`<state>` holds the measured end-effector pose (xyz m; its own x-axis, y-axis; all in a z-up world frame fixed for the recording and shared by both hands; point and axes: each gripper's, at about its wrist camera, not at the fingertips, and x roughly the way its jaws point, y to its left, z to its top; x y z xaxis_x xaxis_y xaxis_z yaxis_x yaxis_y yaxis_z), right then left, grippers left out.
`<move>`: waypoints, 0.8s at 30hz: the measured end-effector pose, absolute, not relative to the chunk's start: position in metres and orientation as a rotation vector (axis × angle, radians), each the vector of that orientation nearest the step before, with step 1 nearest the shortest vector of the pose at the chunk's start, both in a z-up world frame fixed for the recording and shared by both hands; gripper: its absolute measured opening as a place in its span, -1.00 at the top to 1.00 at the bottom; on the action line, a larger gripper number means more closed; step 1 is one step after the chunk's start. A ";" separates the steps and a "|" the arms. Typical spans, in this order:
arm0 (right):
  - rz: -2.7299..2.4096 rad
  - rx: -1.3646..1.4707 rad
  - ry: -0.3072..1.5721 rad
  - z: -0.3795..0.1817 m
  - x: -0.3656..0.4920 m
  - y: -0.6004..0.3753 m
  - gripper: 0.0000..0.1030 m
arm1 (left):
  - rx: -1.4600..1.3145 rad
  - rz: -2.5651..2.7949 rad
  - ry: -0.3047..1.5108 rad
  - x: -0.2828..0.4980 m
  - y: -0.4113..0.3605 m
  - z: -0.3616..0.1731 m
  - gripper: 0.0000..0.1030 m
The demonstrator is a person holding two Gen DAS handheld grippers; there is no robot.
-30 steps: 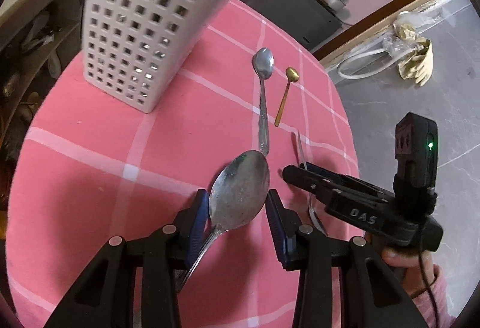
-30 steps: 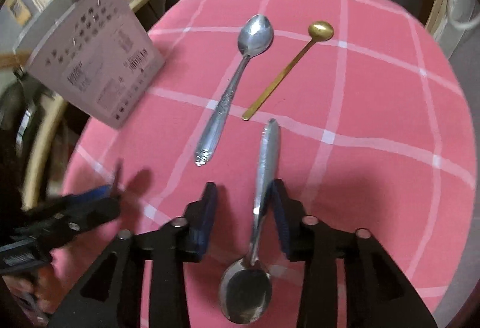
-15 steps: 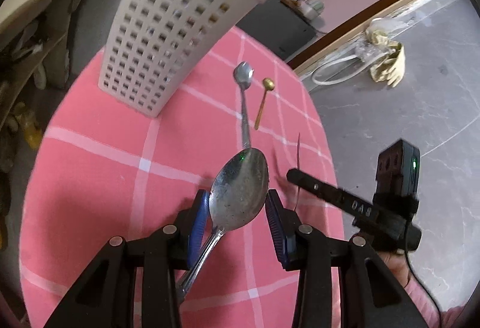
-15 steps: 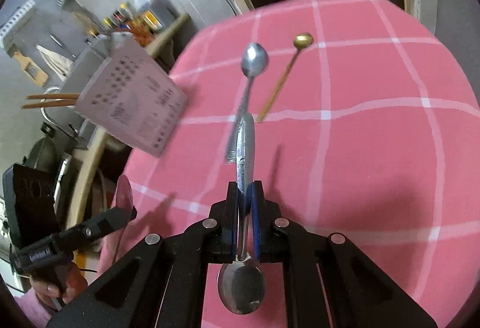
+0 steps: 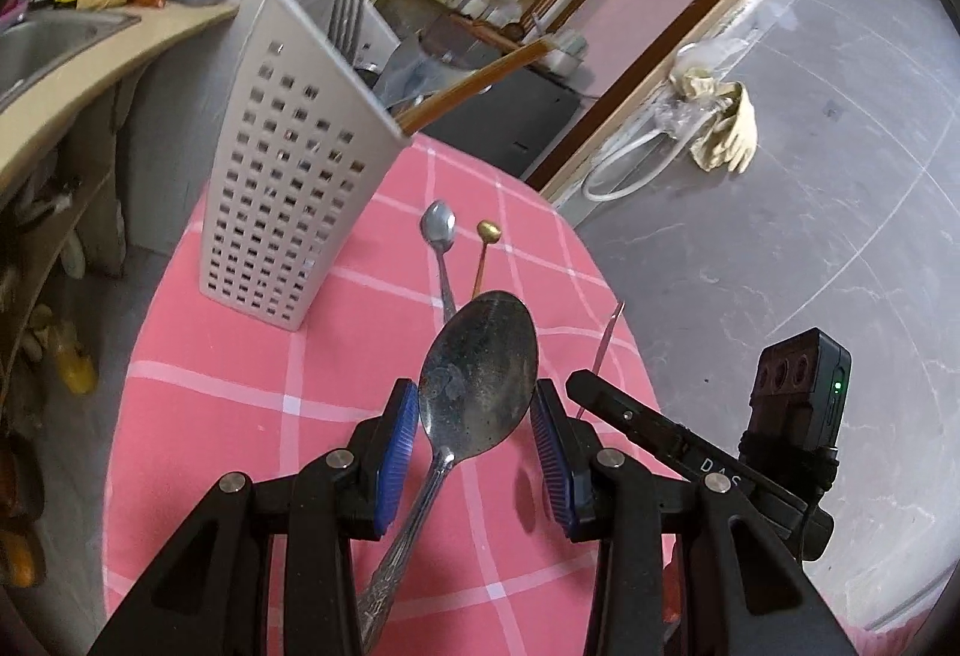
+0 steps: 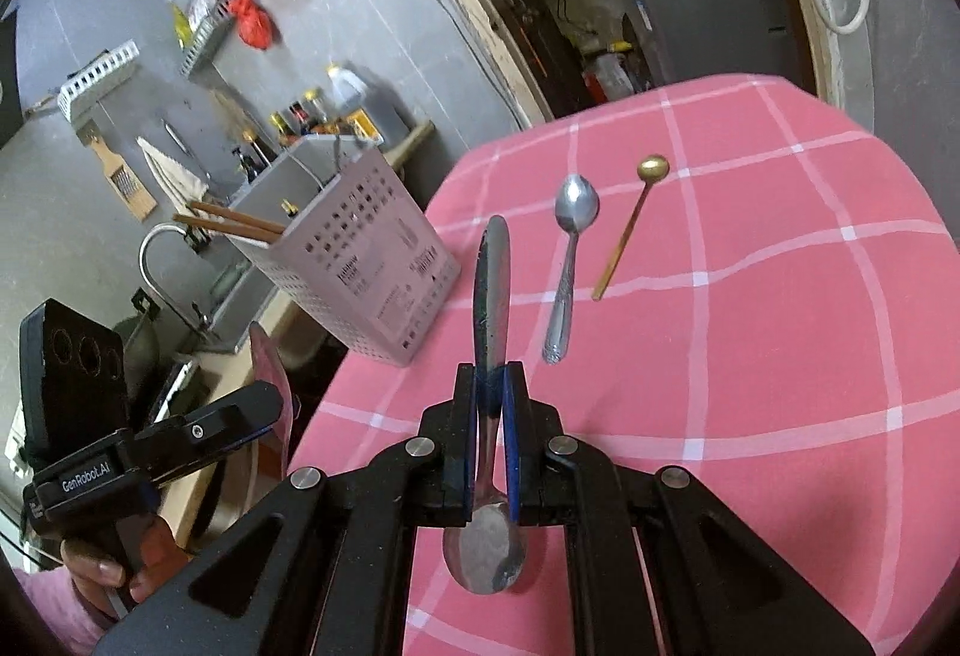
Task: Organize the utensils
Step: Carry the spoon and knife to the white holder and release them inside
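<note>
Steel spoons are lifted: left tongs clench a big spoon, right tongs another spoon; next, lower them into the holder.

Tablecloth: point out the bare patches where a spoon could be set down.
The tablecloth is bare right of the gold spoon to the edge, and near the camera below the silver spoon. It is crowded between the utensil holder and the two spoons.
</note>
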<state>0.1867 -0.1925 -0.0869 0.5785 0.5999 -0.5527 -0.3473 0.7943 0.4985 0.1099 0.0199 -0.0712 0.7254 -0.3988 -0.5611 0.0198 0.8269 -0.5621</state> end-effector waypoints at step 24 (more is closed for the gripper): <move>0.805 0.413 0.283 0.081 0.258 -0.100 0.86 | -0.557 -0.176 0.307 0.152 0.096 0.098 0.29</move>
